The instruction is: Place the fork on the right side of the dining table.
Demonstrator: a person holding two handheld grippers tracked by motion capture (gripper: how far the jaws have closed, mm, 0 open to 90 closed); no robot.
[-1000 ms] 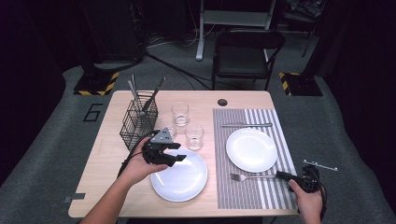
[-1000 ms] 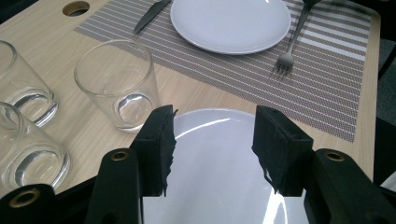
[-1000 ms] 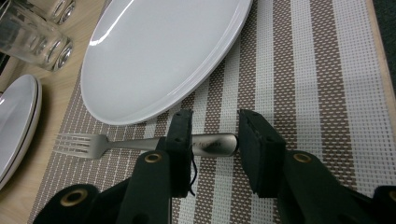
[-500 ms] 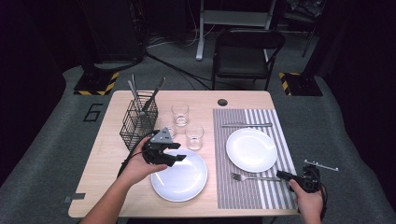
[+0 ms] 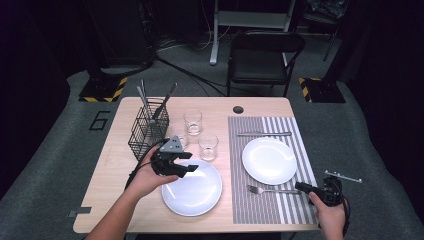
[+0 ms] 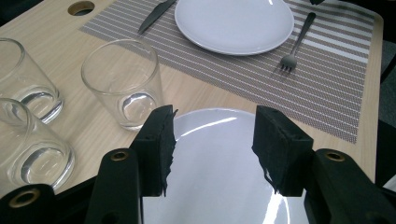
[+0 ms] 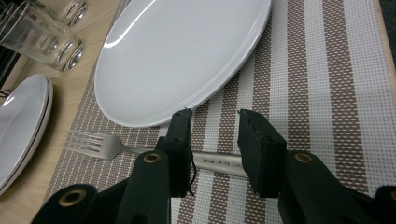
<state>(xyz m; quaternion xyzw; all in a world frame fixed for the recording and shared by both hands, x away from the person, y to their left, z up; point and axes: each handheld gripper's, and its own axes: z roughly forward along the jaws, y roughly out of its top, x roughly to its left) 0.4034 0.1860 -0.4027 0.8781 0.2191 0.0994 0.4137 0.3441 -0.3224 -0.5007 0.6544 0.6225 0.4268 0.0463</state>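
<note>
Fork (image 7: 140, 151) handle end hidden behind right gripper's (image 7: 215, 140) jaws.

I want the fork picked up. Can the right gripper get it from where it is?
Probably yes. The right gripper already has its open jaws on either side of the fork handle on the striped placemat, and nothing blocks it; the plate sits just beyond.

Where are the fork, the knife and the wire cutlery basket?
fork (image 7: 100, 145): right gripper view, on the neck just behind the tines.
knife (image 5: 263, 133): high view, middle of its length.
wire cutlery basket (image 5: 145, 134): high view, on its front mesh wall.
</note>
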